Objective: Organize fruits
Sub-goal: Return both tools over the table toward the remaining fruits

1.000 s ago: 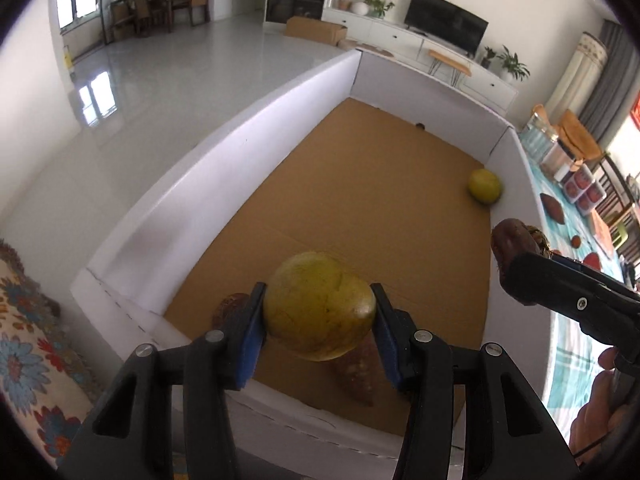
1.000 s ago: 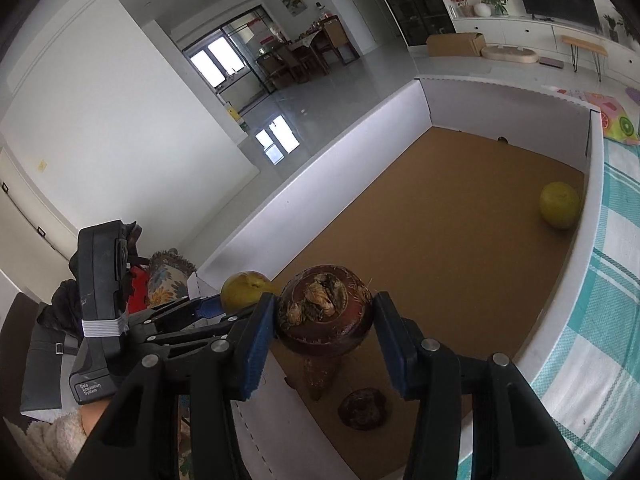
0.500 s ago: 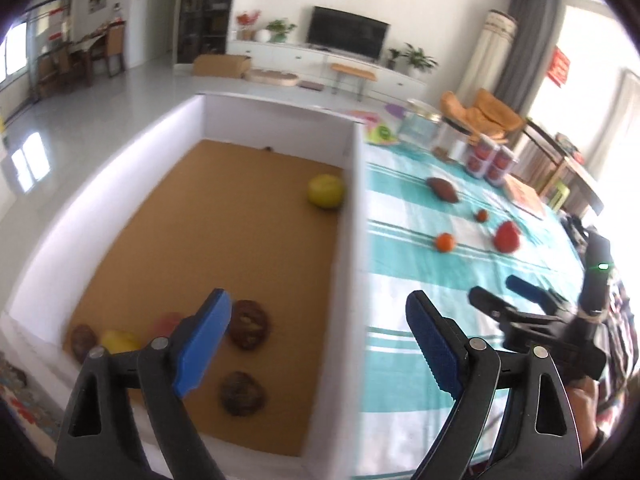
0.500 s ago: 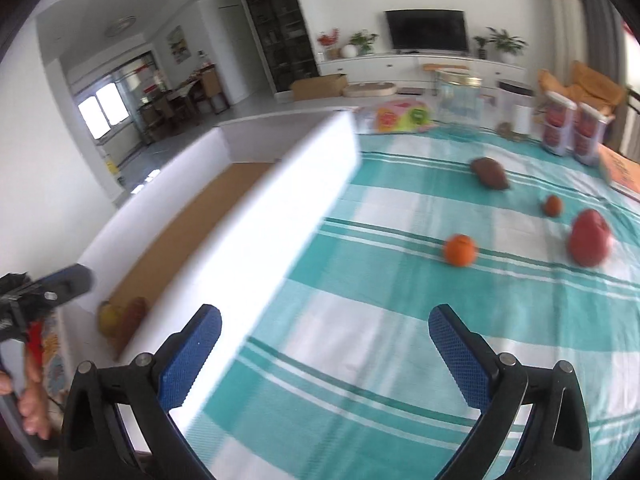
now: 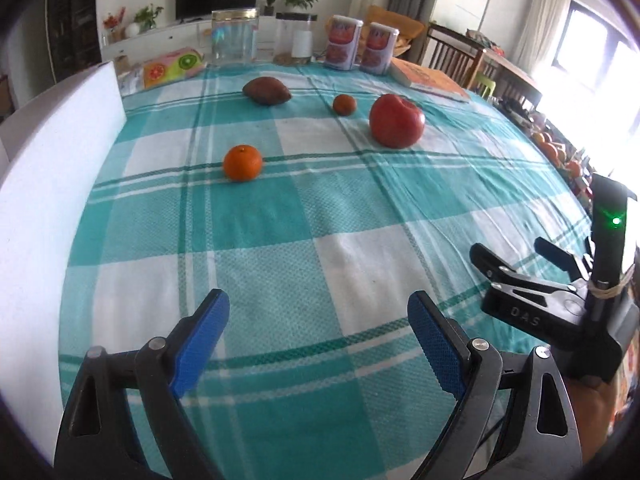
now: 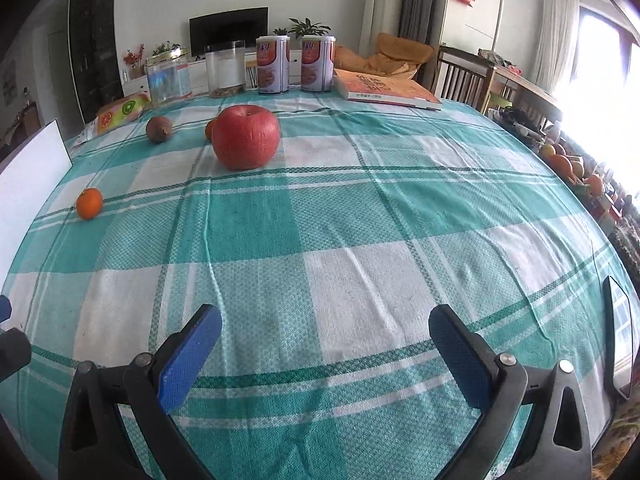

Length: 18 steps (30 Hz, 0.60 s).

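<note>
On the teal checked tablecloth lie a red apple [image 5: 396, 126] [image 6: 245, 136], an orange mandarin [image 5: 242, 163] [image 6: 89, 203], a smaller orange fruit [image 5: 344, 104] partly hidden behind the apple in the right wrist view [image 6: 209, 129], and a brown fruit [image 5: 267, 90] [image 6: 159, 129]. My left gripper [image 5: 318, 322] is open and empty above the cloth, well short of the fruits. My right gripper [image 6: 325, 332] is open and empty too; it shows at the right in the left wrist view [image 5: 520, 258]. The white box wall [image 5: 44, 184] [image 6: 28, 184] stands at the left.
At the far table edge stand two clear jars [image 6: 225, 68], two printed cans [image 6: 273, 65], an orange book [image 6: 386, 89] and a fruit-print pack [image 5: 170, 67]. Chairs [image 6: 464, 76] and more fruit [image 6: 568, 166] are at the right.
Both grippers released their fruits into the box, opened, and swung right from the box to face the tablecloth and its fruits.
</note>
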Each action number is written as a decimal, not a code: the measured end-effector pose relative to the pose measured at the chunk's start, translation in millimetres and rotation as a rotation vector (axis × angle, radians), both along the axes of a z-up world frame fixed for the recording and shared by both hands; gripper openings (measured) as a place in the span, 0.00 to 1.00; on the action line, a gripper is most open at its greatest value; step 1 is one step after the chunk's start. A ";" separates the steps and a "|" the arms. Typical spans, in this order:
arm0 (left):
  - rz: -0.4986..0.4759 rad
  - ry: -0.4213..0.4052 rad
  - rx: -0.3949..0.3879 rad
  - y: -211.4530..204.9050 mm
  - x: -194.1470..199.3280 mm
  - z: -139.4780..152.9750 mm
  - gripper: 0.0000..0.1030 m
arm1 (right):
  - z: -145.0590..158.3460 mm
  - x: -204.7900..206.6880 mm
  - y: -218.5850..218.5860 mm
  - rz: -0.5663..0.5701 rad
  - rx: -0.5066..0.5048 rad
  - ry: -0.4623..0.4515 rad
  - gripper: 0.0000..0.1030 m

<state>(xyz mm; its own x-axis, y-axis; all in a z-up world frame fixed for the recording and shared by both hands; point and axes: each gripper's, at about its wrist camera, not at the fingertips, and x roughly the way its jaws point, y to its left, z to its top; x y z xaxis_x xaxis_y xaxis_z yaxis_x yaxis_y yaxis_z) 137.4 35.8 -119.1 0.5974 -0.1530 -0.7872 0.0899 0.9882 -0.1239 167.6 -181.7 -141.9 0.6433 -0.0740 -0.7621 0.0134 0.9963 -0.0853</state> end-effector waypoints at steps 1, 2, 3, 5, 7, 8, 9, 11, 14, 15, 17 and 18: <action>0.000 -0.007 0.021 -1.2 4.1 -3.8 0.89 | -1.5 1.9 2.5 0.003 -0.003 0.006 1.00; 0.003 -0.010 0.042 -2.5 7.6 -7.8 0.89 | -4.1 5.2 6.1 0.003 -0.006 0.010 1.00; 0.004 -0.014 0.060 -2.2 11.3 -11.6 0.89 | -5.4 6.4 6.7 0.001 -0.006 0.013 1.00; -0.002 -0.019 0.090 -3.1 15.7 -19.4 0.89 | -7.1 8.6 6.5 -0.006 0.002 0.022 1.00; -0.005 -0.017 0.108 -3.1 16.8 -25.5 0.89 | -9.6 10.5 4.3 -0.013 0.016 0.036 1.00; -0.005 -0.015 0.107 -2.3 16.3 -27.6 0.89 | -11.1 12.0 3.0 -0.018 0.025 0.043 1.00; -0.003 -0.018 0.105 -3.0 17.2 -28.8 0.89 | -11.9 13.0 1.7 -0.023 0.035 0.049 1.00; 0.002 -0.023 0.095 -1.7 17.7 -28.5 0.89 | -13.1 14.0 -0.9 -0.034 0.052 0.055 1.00; 0.001 -0.018 0.091 -1.3 18.5 -29.5 0.90 | -14.8 15.0 -3.1 -0.044 0.070 0.063 1.00; -0.001 -0.016 0.093 -2.0 18.7 -29.8 0.91 | -15.3 15.2 -3.3 -0.045 0.074 0.065 1.00; -0.006 -0.012 0.103 -4.0 19.4 -30.6 0.92 | -16.2 15.8 -3.2 -0.046 0.079 0.069 1.00; -0.007 -0.010 0.109 -5.1 19.5 -31.0 0.92 | -16.8 15.7 -3.7 -0.047 0.080 0.070 1.00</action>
<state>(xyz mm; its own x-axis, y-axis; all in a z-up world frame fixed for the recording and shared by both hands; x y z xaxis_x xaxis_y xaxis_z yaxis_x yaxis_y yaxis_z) 156.8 30.7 -150.1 0.6048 -0.0711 -0.7932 0.0976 0.9951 -0.0148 183.4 -185.3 -158.7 0.5851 -0.0396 -0.8100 0.0571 0.9983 -0.0076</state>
